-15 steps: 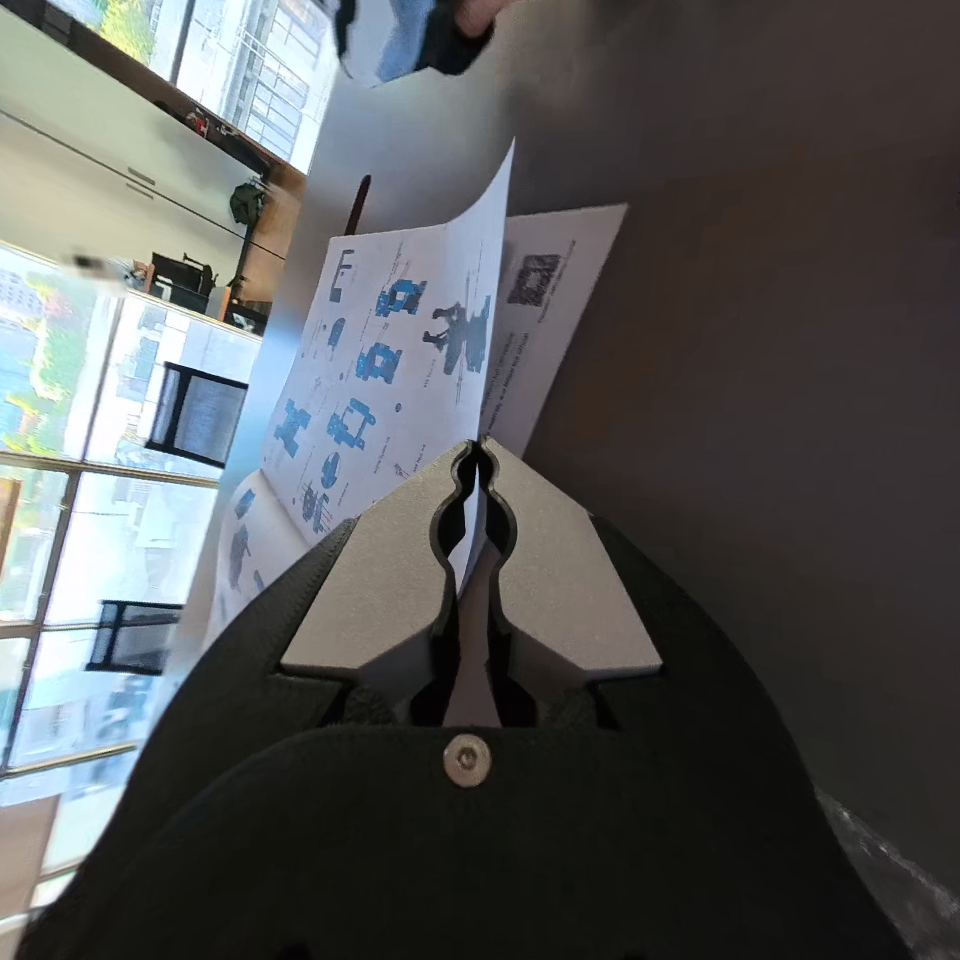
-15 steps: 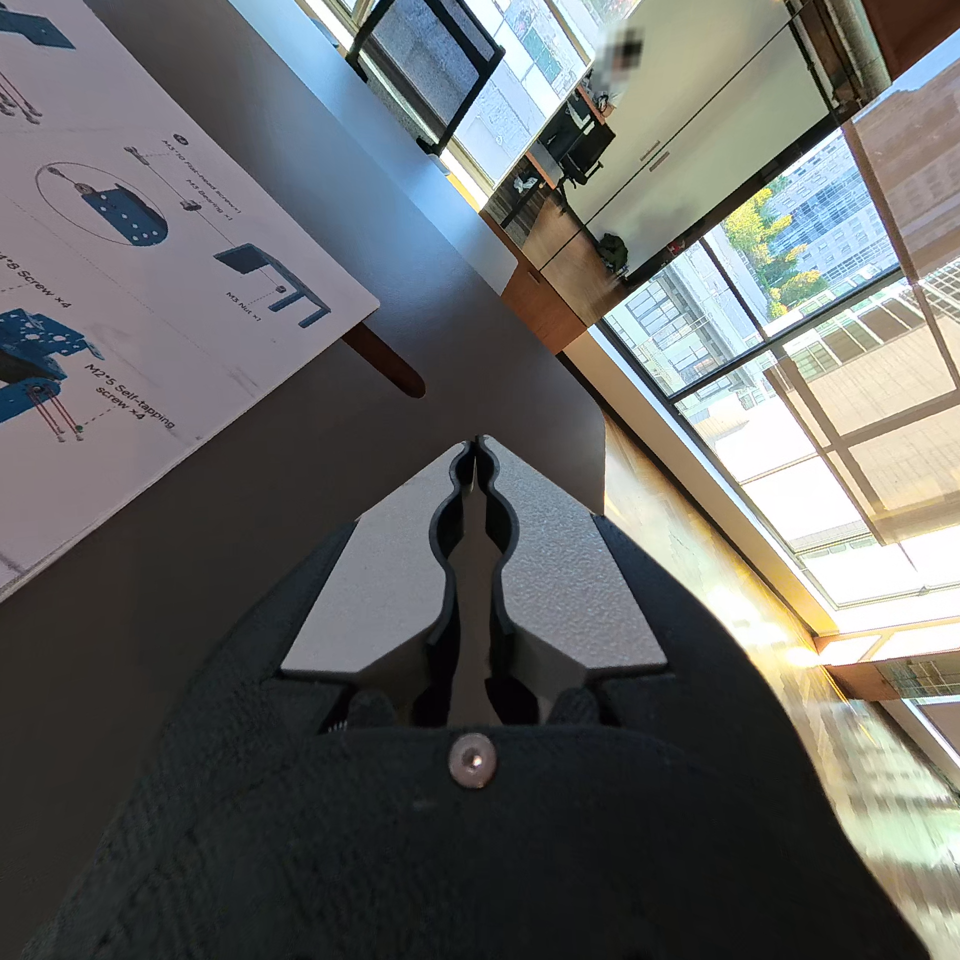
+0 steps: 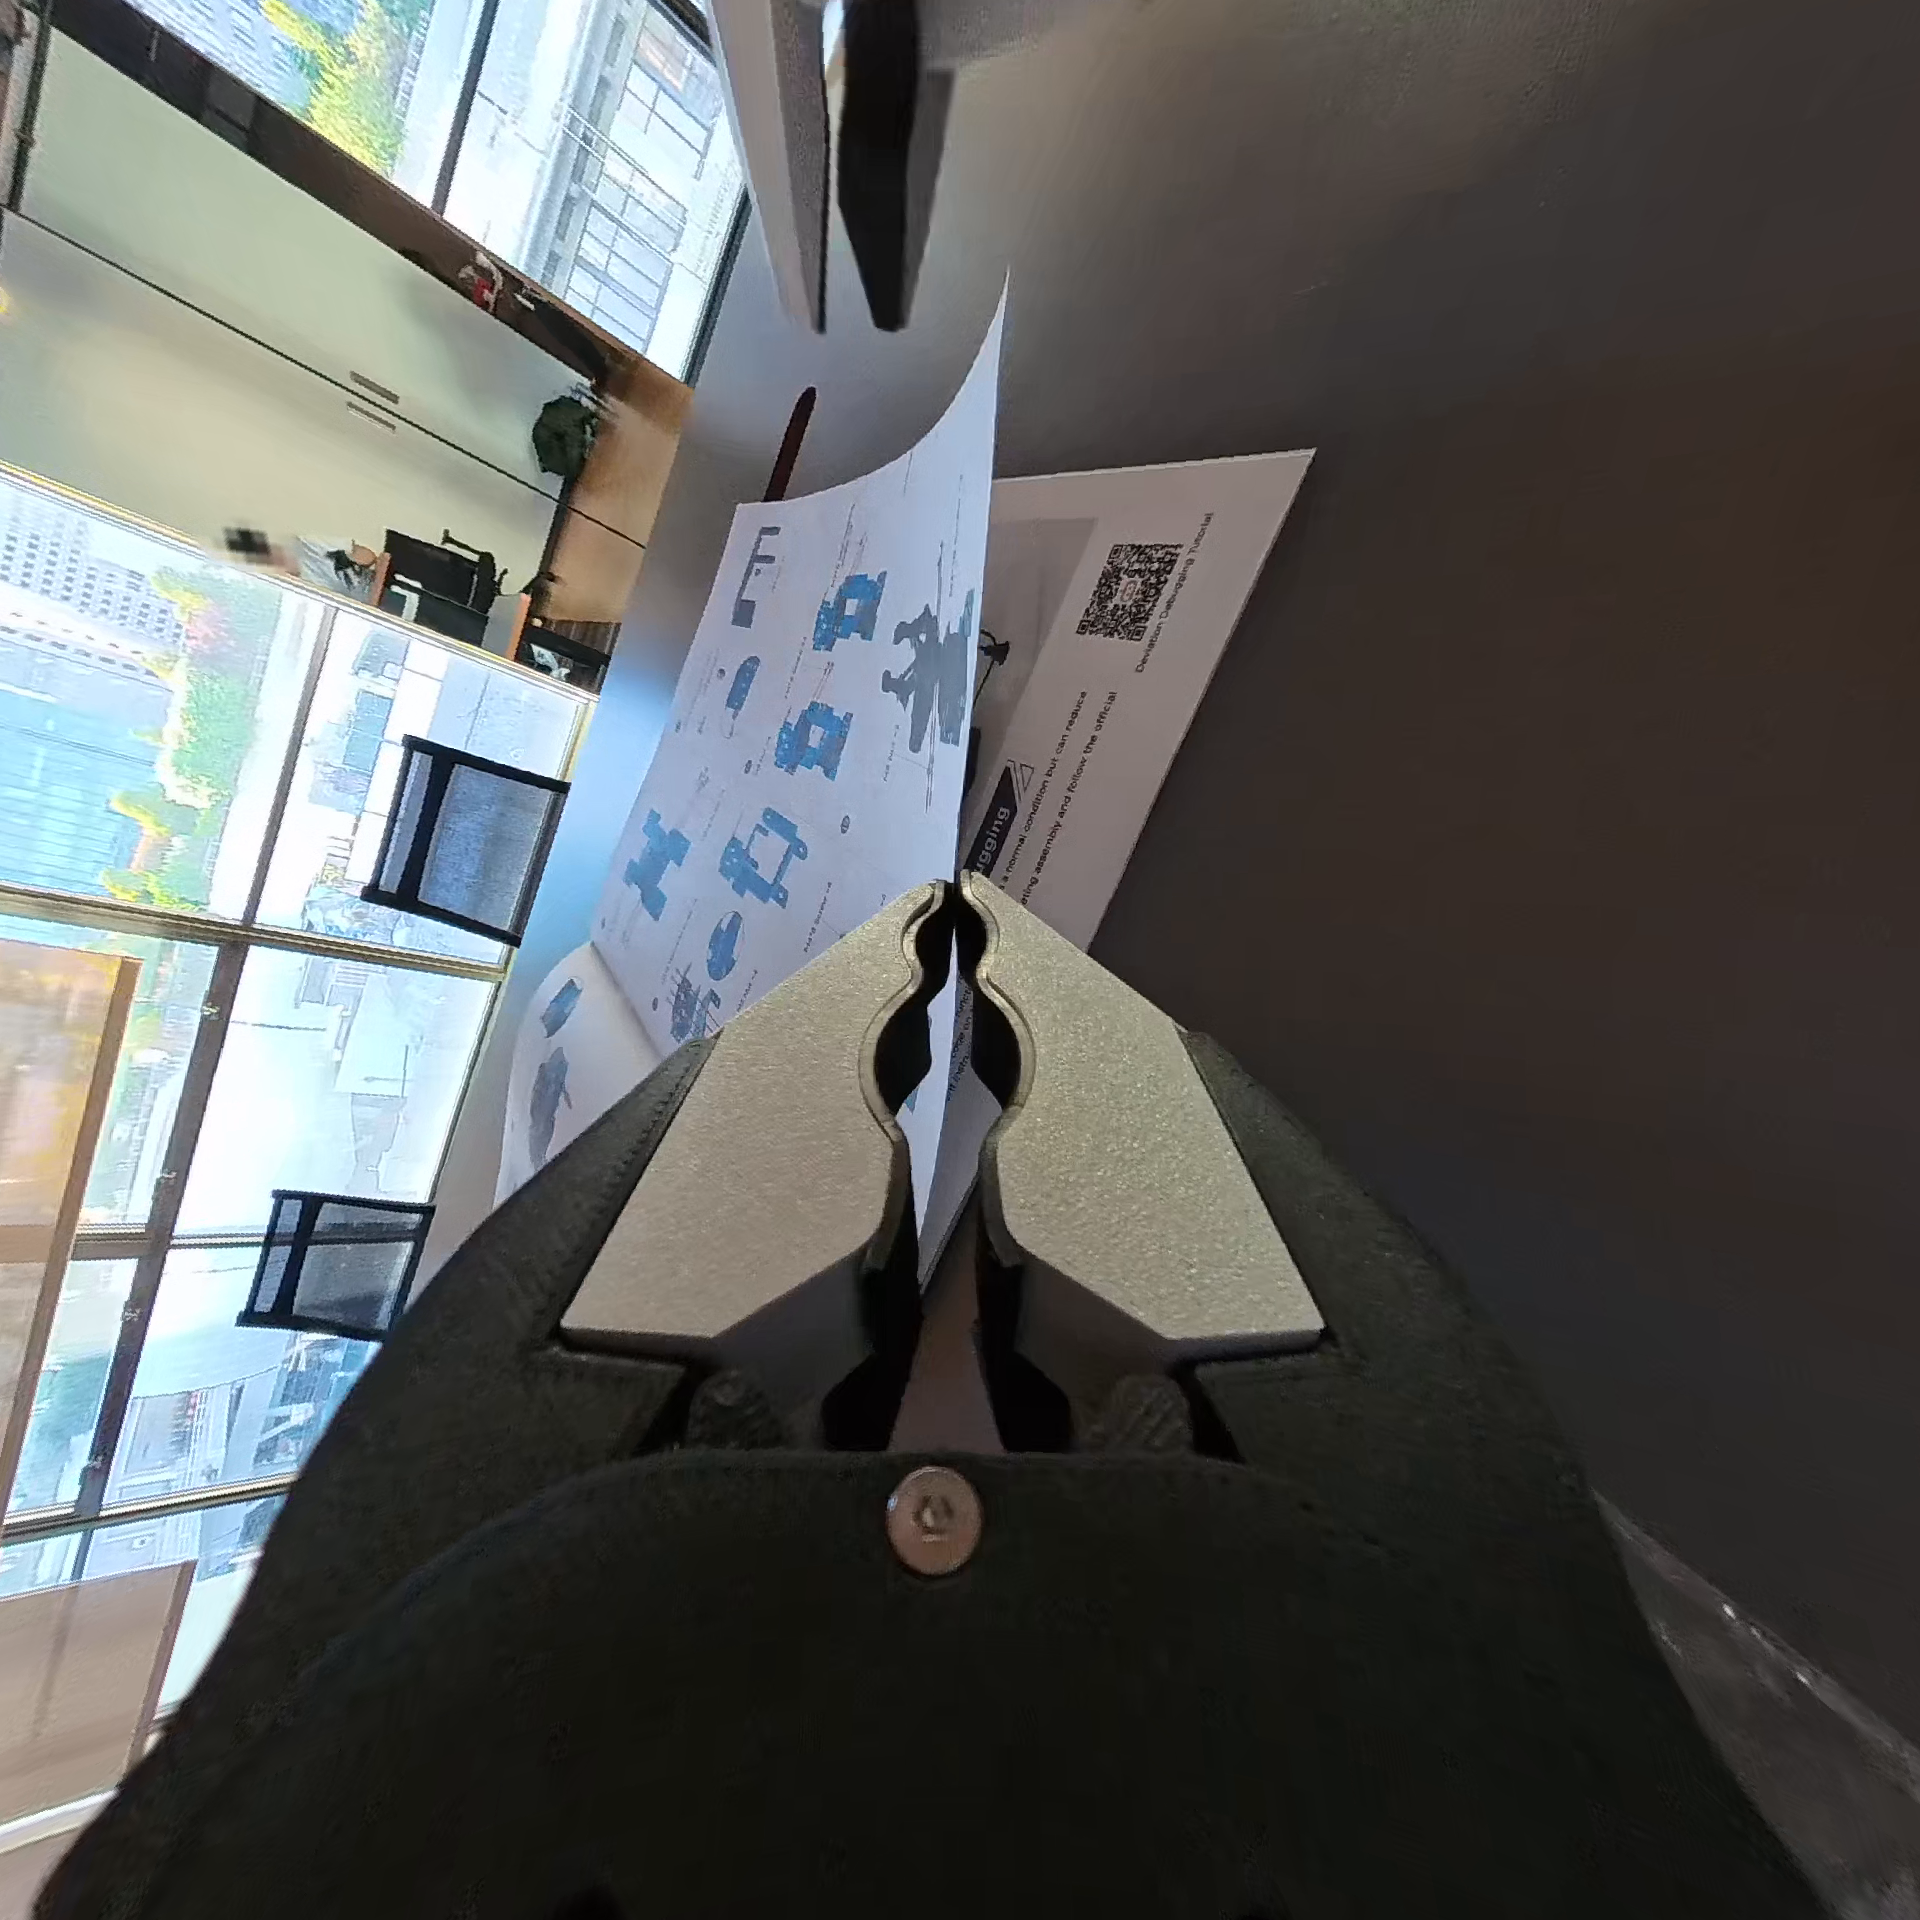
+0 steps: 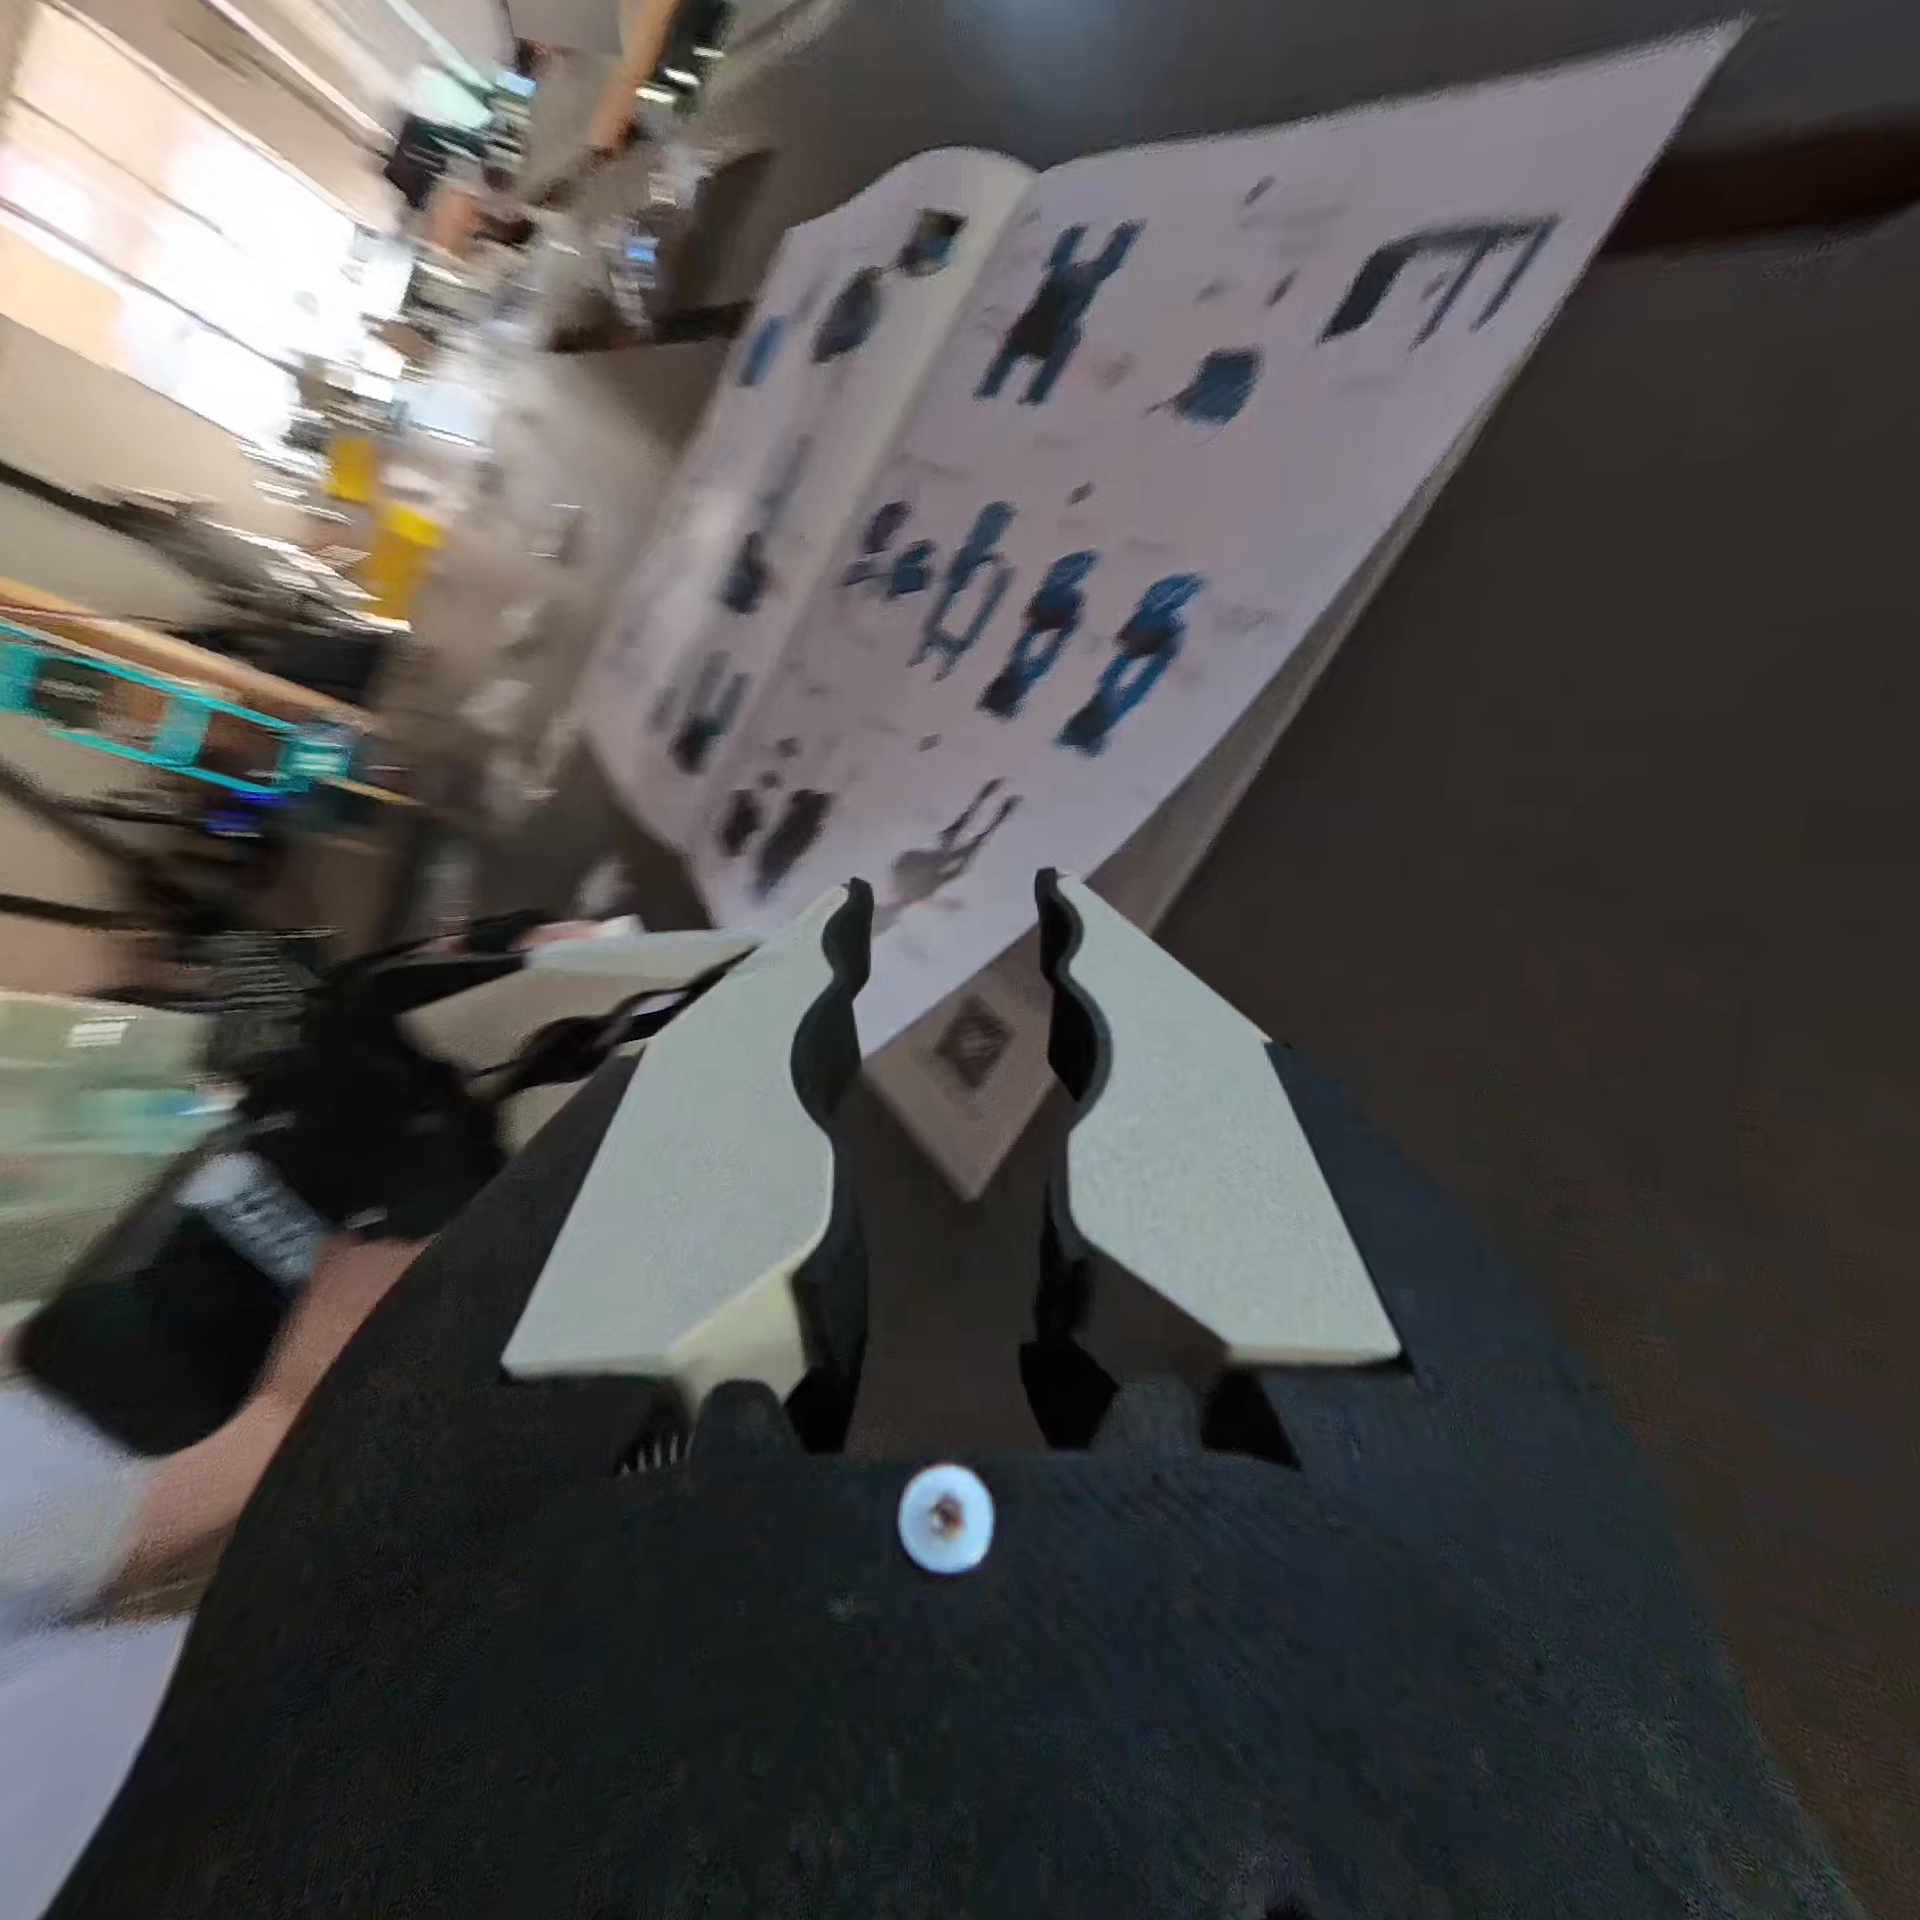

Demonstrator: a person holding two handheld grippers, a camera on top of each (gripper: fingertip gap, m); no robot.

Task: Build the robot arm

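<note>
Now left claw pinching raised booklet page (edge-on, pointing away), right claw spread, near booklet corner.

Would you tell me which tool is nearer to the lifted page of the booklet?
Left. The left tool is shut on the lifted page; the right tool is open, short of its free edge.

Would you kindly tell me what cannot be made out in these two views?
- Right wrist view: motion blur smears the open booklet and the room behind it.
- Left wrist view: the left gripper hides the lower part of the lifted page it pinches.
- Left wrist view: the right gripper is cut off by the top edge.
</note>
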